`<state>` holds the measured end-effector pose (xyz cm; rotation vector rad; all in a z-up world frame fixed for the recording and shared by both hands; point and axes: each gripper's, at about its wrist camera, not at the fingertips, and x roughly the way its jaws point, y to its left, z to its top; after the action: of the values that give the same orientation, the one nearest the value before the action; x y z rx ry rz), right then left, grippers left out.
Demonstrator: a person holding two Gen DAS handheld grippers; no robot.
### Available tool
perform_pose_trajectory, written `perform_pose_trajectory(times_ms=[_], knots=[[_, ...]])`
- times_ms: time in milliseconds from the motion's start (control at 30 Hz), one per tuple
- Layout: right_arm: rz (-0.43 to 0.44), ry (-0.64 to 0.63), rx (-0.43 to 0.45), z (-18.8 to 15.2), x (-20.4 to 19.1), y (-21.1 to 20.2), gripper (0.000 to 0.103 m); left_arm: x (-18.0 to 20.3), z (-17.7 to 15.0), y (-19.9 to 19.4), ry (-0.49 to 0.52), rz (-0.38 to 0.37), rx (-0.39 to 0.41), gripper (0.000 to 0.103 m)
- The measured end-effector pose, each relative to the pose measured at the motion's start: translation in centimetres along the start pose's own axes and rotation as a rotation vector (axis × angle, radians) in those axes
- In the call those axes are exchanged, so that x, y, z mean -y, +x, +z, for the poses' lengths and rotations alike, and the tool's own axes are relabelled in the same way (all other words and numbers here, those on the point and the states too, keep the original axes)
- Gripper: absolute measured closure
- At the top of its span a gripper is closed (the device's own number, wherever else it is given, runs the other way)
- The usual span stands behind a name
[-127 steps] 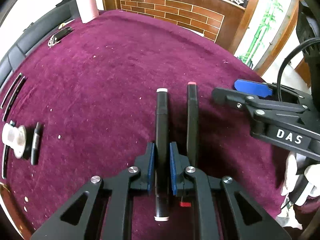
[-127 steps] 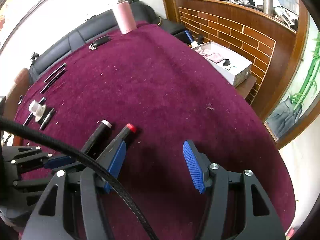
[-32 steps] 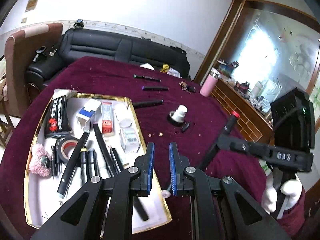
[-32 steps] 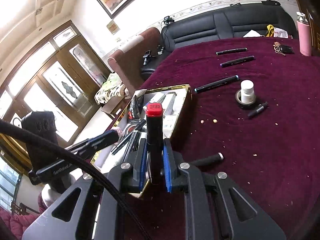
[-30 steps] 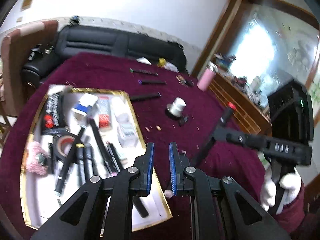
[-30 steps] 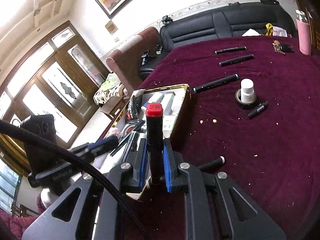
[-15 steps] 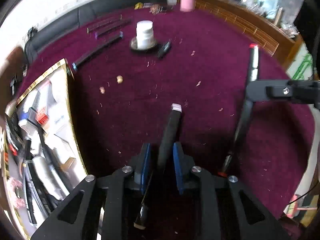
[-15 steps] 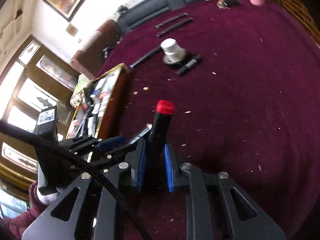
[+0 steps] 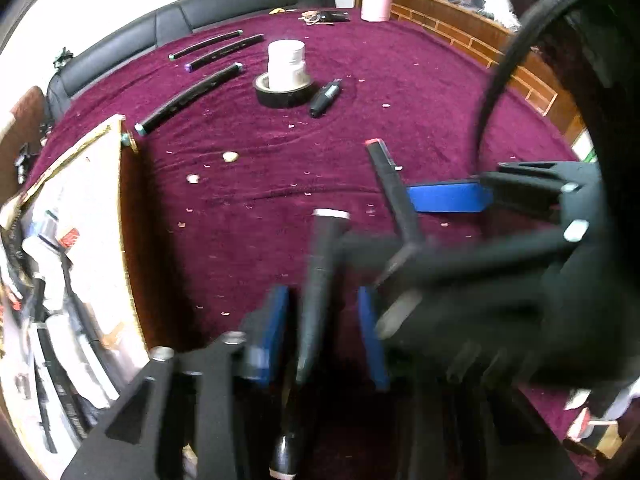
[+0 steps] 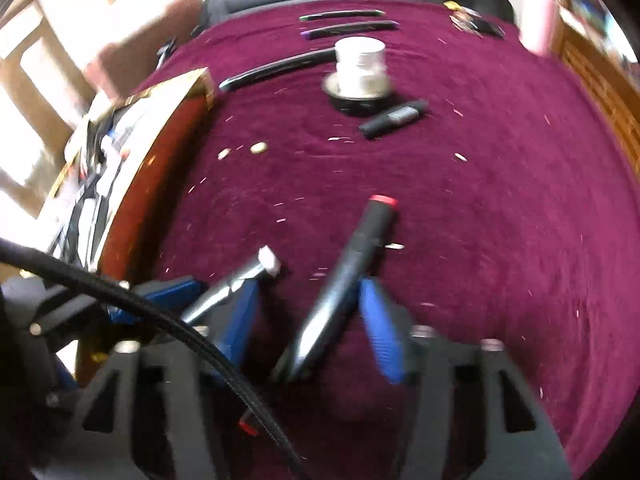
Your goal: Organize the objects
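Markers lie between both my tongs: white-capped marker inside the parted left tongs, red-capped marker inside the parted right tongs. Released on the worktop, either could roll and break the row.

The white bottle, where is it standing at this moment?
The white bottle stands upright inside the black tape roll on the far part of the maroon tablecloth, with a short black marker just to its right.
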<state>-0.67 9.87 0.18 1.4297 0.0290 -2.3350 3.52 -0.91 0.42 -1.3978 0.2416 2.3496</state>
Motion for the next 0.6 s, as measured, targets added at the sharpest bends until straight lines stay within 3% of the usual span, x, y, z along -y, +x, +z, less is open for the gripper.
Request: perform_pose_trajectory(times_ms=[200,267,300,333,367,400,433,467,600], knots=[[0.097,0.052,0.011,-0.1,1.0,0.3,0.017,1.7,-0.4,0.5,0.047,-0.043,0.035,0.023],[0.111,0.042,-0.019,0.3,1.1,0.5,0.017,1.8,-0.7,0.2,0.047,-0.045,0.041,0.023],[0.107,0.031,-0.030,0.4,1.1,0.5,0.024,1.7,-0.7,0.1,0.039,-0.054,0.042,0.025],[0.080,0.023,-0.041,0.5,1.0,0.6,0.033,1.5,-0.7,0.0,0.034,-0.053,0.046,0.033],[-0.006,-0.004,-0.058,0.7,0.3,0.6,0.058,1.1,-0.8,-0.1,0.028,-0.034,0.053,0.040],[-0.062,-0.025,-0.067,0.6,0.2,0.4,0.077,0.7,-1.0,-0.4,0.019,-0.023,0.063,0.058],[-0.095,-0.045,-0.067,0.5,0.3,0.4,0.083,0.3,-1.1,-0.7,0.005,-0.023,0.071,0.080],[-0.085,-0.057,-0.063,0.3,0.7,0.3,0.085,-0.4,-1.4,-1.0,-0.020,-0.051,0.076,0.091],[-0.006,-0.003,-0.029,-0.6,2.8,-0.7,0.090,-0.8,-2.1,-1.8,-0.026,-0.070,0.103,0.092]])
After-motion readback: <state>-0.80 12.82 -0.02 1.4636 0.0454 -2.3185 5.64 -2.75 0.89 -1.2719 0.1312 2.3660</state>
